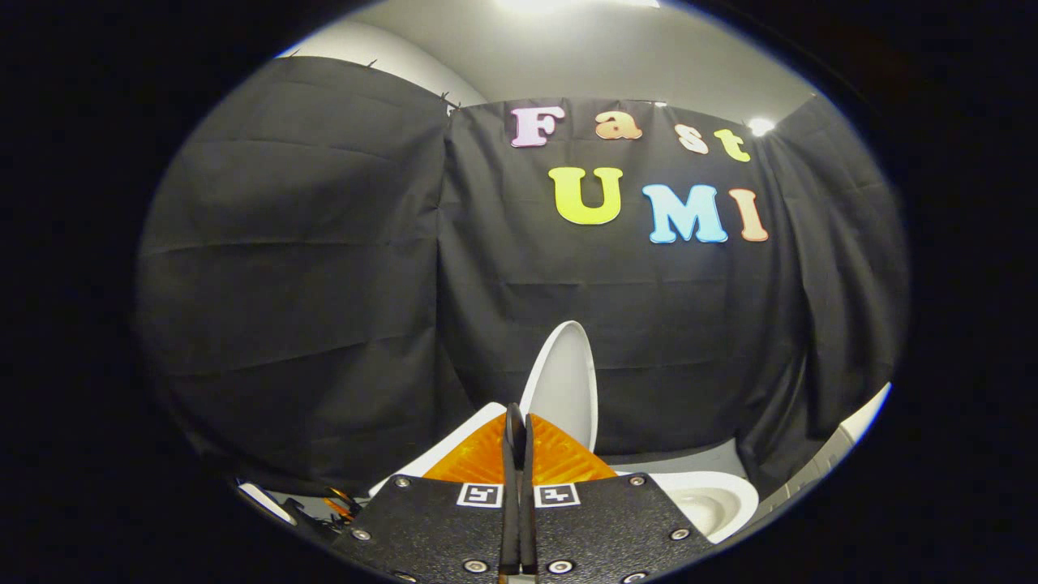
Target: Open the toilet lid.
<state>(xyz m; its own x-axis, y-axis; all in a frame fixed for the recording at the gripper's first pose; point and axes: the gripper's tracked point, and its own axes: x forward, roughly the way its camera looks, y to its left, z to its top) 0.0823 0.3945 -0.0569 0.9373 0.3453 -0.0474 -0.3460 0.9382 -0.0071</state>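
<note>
Standing upright, smooth oval toilet lid (565, 381), glossy bowl (714, 503), claw (516, 422) seemingly closed empty

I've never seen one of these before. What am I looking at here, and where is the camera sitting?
The camera rides on a hand-held two-finger gripper and looks forward along its fingers, so the dark plates at the bottom are the tool itself. A person carries it; there is no robot arm. The fingers are closed together and hold nothing. Just beyond them stands a white toilet lid, raised upright, and below to the right you see part of the toilet bowl. Behind everything hangs the booth's black cloth wall.
</note>
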